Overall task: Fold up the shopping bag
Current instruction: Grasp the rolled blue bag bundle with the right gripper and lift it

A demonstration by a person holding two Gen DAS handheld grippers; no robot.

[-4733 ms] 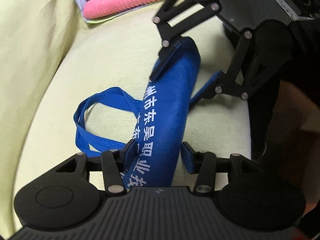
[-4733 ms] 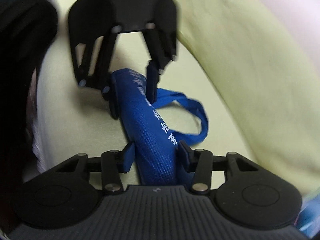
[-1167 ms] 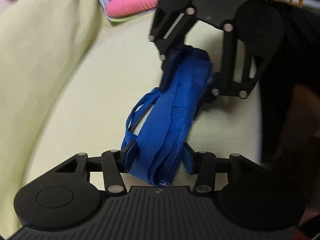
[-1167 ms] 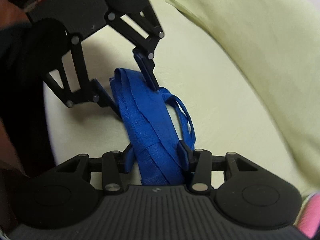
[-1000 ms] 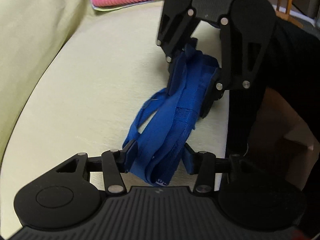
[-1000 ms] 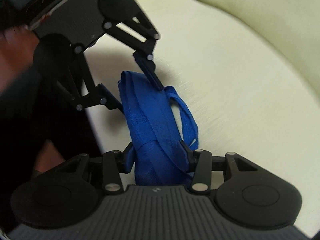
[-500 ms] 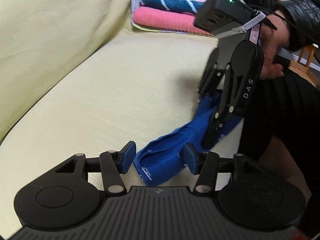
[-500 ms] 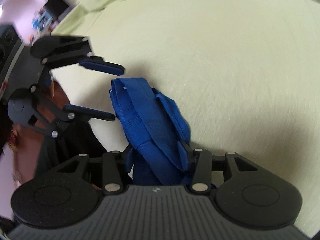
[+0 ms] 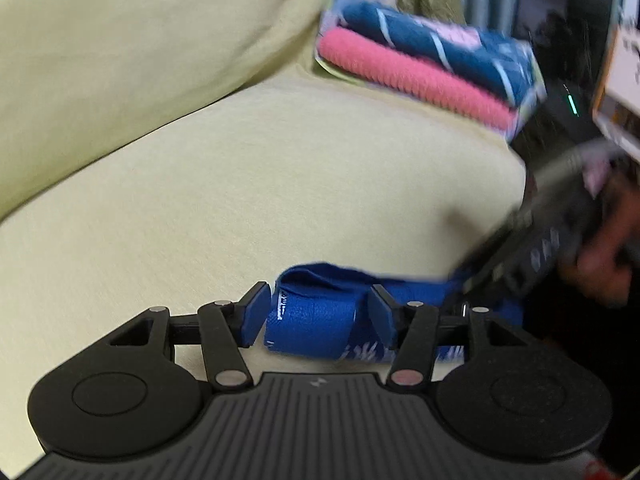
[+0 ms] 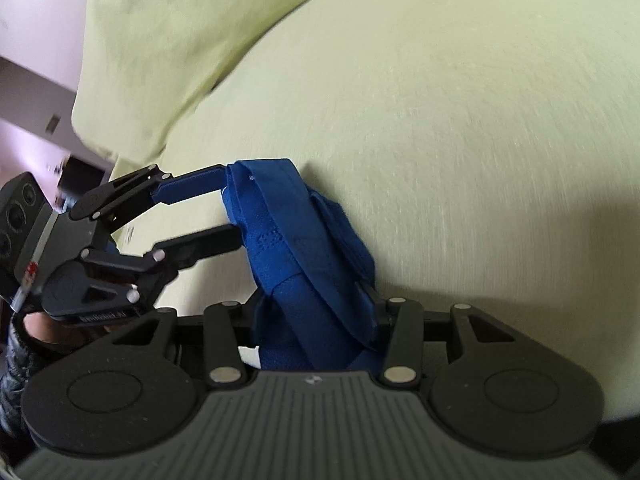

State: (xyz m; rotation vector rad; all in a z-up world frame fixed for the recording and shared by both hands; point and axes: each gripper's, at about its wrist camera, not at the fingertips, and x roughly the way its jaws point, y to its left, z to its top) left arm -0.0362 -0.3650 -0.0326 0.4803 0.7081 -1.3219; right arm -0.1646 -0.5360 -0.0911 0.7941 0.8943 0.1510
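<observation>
1. Two grippers are working on one blue shopping bag (image 9: 316,316), which is folded into a thick bundle and lying on a pale green sofa seat (image 9: 280,184).
2. On the left in the left wrist view, the green back cushion (image 9: 140,40) is leaning up behind the seat.
3. In the middle, the left gripper (image 9: 316,316) is sitting around one end of the bag. Its blue pads are standing on each side of the cloth, with a small gap on the left side, so it is not squeezing the bag.
4. Farther back and to the right, a pile of folded cloths (image 9: 420,64), pink under dark blue, is resting on the sofa.
5. At the far right, the right gripper (image 9: 472,284) is looking blurry, and a hand (image 9: 600,264) is holding it. It is reaching the other end of the bag.
6. In the right wrist view, the left gripper (image 10: 228,208) is coming in from the left, with a hand (image 10: 44,328) under it.
7. In the middle of that view, the right gripper (image 10: 316,320) is clamping the bag (image 10: 304,248) tight between its pads.
8. To the right, the green seat (image 10: 480,140) is stretching away.
</observation>
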